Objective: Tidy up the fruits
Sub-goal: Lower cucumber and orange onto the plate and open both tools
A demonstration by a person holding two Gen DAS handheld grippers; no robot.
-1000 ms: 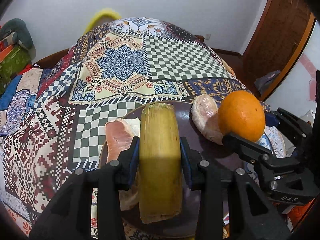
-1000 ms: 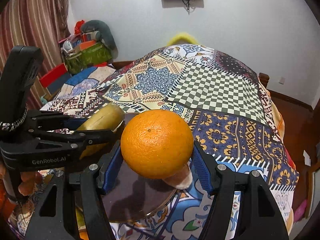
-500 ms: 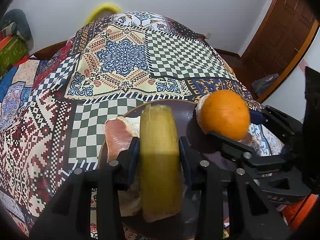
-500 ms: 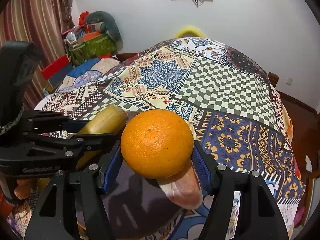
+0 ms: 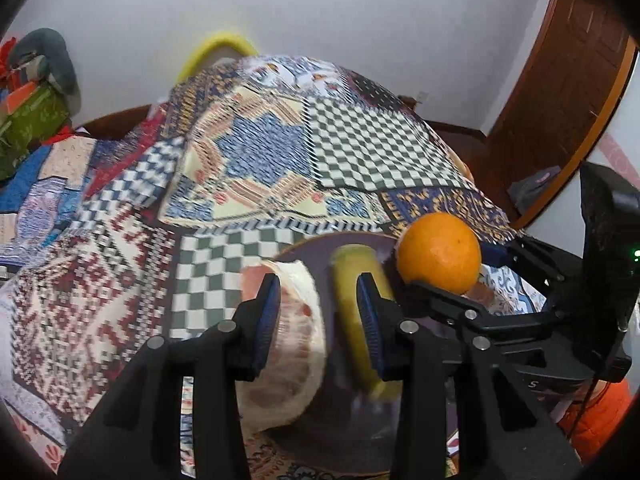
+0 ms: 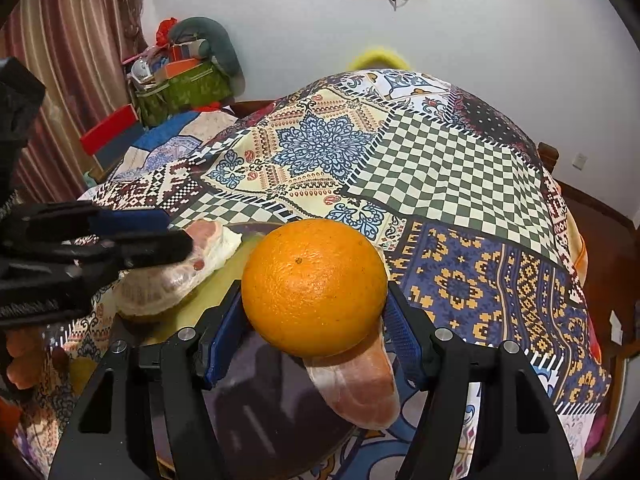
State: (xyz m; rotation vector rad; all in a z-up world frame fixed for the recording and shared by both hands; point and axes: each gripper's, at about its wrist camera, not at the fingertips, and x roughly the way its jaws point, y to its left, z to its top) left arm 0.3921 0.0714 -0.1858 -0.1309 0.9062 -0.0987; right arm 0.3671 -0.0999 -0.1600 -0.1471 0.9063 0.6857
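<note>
A dark round plate [image 5: 352,440] lies on the patchwork cloth. On it are a yellow-green cane piece [image 5: 352,300], a peeled pomelo segment [image 5: 296,344] at the left and another segment [image 6: 360,384] at the right. My left gripper [image 5: 316,312] is open above the plate; the cane piece lies loose by its right pad. My right gripper [image 6: 312,320] is shut on an orange [image 6: 314,286], held above the plate's right side; the orange [image 5: 440,252] also shows in the left wrist view.
The patchwork-covered table [image 6: 400,168] stretches away behind the plate [image 6: 260,420]. A cluttered green bag [image 6: 188,80] stands at the far left, a wooden door [image 5: 560,80] at the right. My left gripper's arm [image 6: 80,248] crosses the left side.
My left gripper has opened and let go of the cane piece, which now lies on the plate. The left gripper has lifted and shifted left. The orange has stayed held over the plate.
</note>
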